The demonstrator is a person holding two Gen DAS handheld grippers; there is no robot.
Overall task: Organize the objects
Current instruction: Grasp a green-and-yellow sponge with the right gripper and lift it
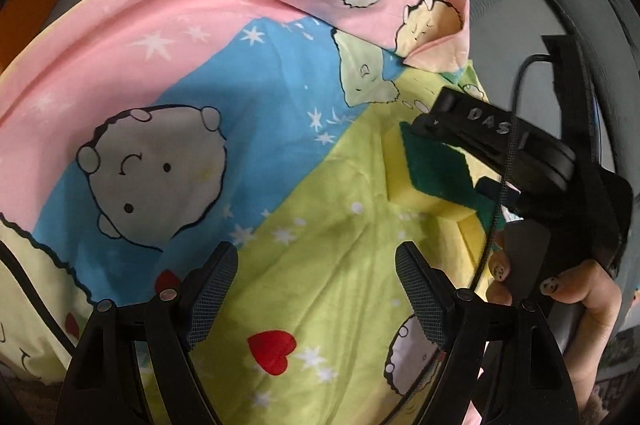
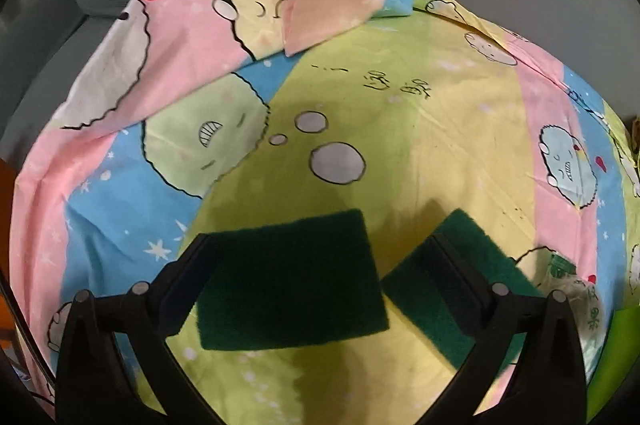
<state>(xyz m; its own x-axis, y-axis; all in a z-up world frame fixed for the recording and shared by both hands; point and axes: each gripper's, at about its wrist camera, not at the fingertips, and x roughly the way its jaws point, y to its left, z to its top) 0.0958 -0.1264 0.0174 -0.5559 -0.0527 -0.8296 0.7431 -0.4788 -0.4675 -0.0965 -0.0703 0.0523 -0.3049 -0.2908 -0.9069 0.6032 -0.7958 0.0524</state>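
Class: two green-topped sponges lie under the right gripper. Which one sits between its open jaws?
The left sponge, lying flat and square between the right gripper's open jaws. The other sponge lies angled, partly under the right finger.

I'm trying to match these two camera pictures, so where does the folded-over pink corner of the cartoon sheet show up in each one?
Left wrist view: the folded pink corner sits upper right, above the sponges.
Right wrist view: the folded pink corner sits top centre, far above the sponges.
Shared landmark: the sleeping yellow cartoon face beside the fold.
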